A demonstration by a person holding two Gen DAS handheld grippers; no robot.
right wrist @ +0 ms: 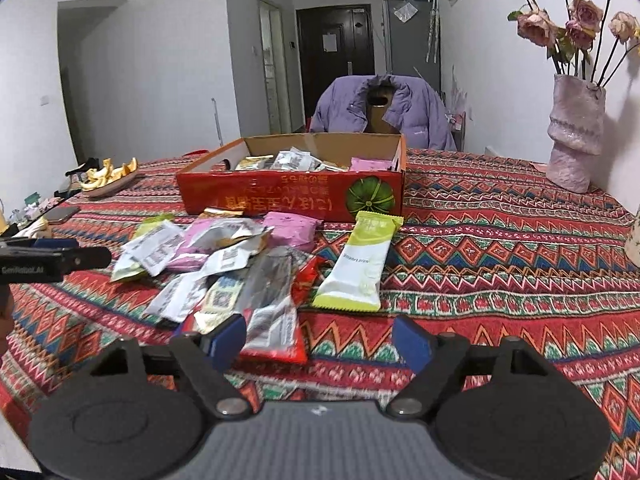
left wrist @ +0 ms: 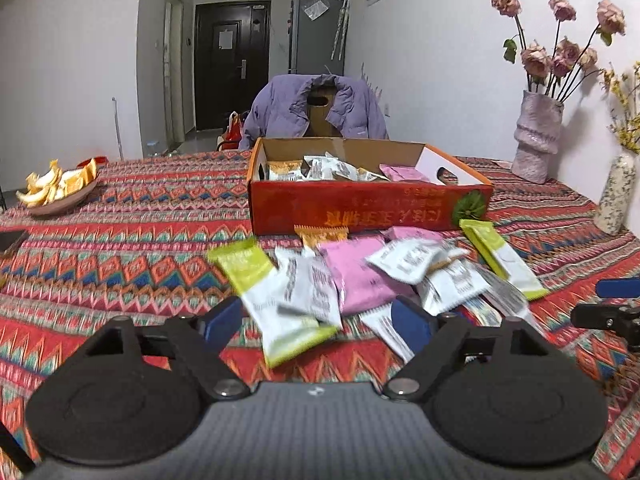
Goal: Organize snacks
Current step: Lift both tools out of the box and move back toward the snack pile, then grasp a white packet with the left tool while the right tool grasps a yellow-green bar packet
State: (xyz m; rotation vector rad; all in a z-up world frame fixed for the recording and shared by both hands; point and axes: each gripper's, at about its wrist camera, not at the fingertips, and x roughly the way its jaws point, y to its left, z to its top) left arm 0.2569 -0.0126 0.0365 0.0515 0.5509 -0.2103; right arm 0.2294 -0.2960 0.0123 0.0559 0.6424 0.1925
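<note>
A red cardboard box (left wrist: 360, 210) stands open on the patterned tablecloth and holds several snack packets (left wrist: 320, 168); it also shows in the right wrist view (right wrist: 288, 196). A loose pile of packets (left wrist: 360, 276) lies in front of it: green-white, pink, white ones. My left gripper (left wrist: 318, 322) is open, low over the pile, with a green-white packet (left wrist: 272, 300) between its fingers, not clamped. My right gripper (right wrist: 318, 340) is open and empty, just right of the pile (right wrist: 224, 268), near a red-edged packet (right wrist: 276, 320). A green-white packet (right wrist: 356, 264) lies apart.
A plate of orange peel (left wrist: 60, 188) sits at the left. A pink vase with dried roses (left wrist: 536, 136) and a speckled vase (left wrist: 614, 200) stand at the right edge. A chair with a purple jacket (left wrist: 316, 108) is behind the table. A phone (right wrist: 62, 214) lies far left.
</note>
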